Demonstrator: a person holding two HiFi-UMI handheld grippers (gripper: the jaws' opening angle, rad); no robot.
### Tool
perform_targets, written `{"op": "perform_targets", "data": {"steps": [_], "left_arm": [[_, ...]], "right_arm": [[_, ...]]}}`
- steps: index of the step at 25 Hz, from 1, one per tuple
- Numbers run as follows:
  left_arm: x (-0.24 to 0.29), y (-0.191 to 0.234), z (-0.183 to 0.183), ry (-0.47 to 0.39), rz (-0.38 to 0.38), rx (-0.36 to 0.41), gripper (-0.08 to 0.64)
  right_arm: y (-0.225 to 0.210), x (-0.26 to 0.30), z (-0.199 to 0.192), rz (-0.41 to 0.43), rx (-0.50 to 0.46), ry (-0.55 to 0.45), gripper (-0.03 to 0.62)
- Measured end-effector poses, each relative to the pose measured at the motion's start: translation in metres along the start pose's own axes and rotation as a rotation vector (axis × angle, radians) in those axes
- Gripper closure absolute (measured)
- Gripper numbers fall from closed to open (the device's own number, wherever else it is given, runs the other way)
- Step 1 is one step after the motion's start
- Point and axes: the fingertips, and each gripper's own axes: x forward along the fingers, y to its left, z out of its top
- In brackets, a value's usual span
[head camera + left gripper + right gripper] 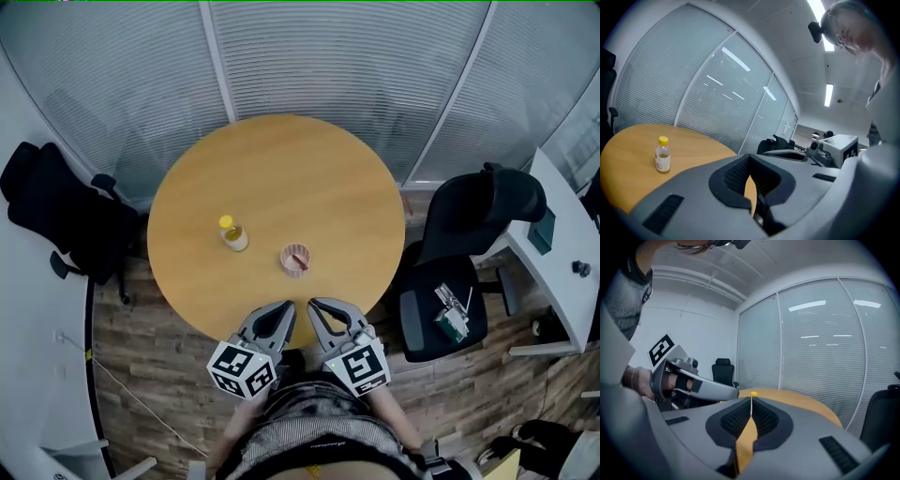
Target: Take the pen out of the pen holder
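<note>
Bearing pen holder (296, 258) and bottle (232, 234), round table (281, 169), glass walls (328, 56)

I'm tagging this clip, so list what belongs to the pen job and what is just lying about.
Job in hand:
pen, lying in the pen holder
left gripper and right gripper, both shut and empty, at the near edge of the table

Lying about:
yellow-capped bottle
black office chair

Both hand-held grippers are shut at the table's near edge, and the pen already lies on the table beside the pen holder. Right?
Not quite: the head view shows the pen inside the pen holder, not lying on the table. The rest holds.
</note>
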Motion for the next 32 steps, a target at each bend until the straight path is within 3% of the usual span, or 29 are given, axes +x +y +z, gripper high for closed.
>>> {"op": "perform_targets", "data": {"steps": [9, 18, 32], "left_arm": [[0.009, 0.051, 0.010, 0.042, -0.080, 0.015, 0.555], [0.016, 0.072, 0.010, 0.080, -0.138, 0.004, 0.555], [0.046, 0.093, 0.017, 0.093, -0.128, -0.011, 0.555]], "right_arm": [[-0.008, 0.051, -0.004, -0.101, 0.029, 0.023, 0.569], [-0.012, 0.068, -0.013, -0.181, 0.059, 0.058, 0.569], [-0.044, 0.091, -0.022, -0.176, 0.038, 0.105, 0.569]]}}
